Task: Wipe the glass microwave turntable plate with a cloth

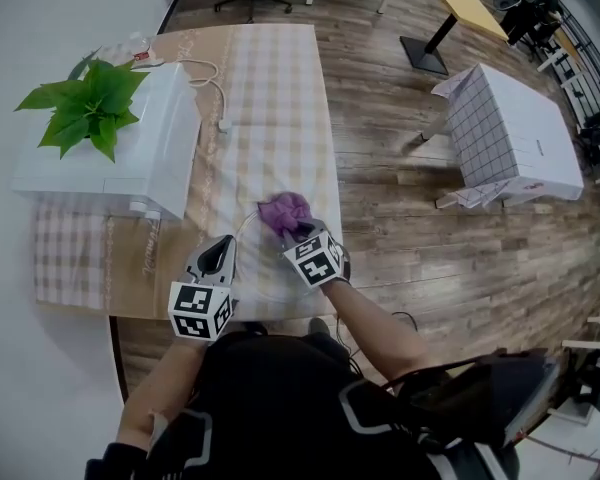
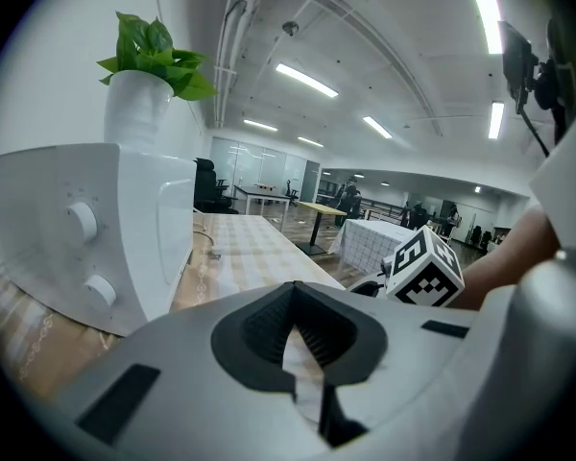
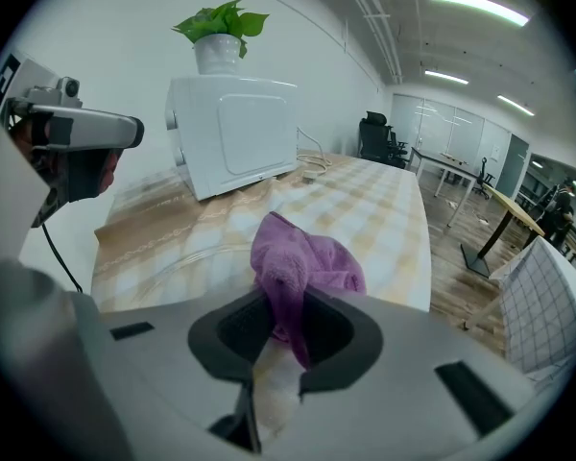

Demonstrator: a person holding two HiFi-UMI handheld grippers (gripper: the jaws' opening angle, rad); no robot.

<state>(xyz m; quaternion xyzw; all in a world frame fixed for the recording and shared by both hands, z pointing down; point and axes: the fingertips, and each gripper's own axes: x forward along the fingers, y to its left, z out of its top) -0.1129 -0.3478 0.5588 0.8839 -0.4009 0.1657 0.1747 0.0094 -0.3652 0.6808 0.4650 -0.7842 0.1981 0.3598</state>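
Position of tools over the work. The glass turntable plate [image 1: 265,276] lies flat on the checked cloth covering of the counter [image 1: 270,98], close to the near edge and toward the near right corner. It is well clear of the white microwave [image 1: 130,138], which stands at the left edge.

The right hand-held gripper [image 1: 298,233] is clamped on a bunched purple cloth [image 1: 283,211]. The cloth hangs forward of the jaws over the far part of the plate. In the right gripper view a fold of the purple cloth [image 3: 302,262] runs down between the jaws of the right hand-held gripper [image 3: 283,339]. The plate's rim [image 3: 173,248] shows as a faint arc to the left and ahead, so the unwiped glass lies mainly to the left of this gripper and back toward the near edge.

The left hand-held gripper [image 1: 223,250] sits at the plate's left rim. Its own view shows the jaws of the left hand-held gripper [image 2: 302,363] drawn narrow, with only pale surface in the slit. Whether they pinch the clear rim cannot be told.

The plate is round, so it has no long axis. It is transparent, and the checks show through it. Only its edge and a few glints mark it out. The right hand-held gripper, which carries the cloth, is judged to be the working tool, and a sweep leftward across the disc is the likely stroke.
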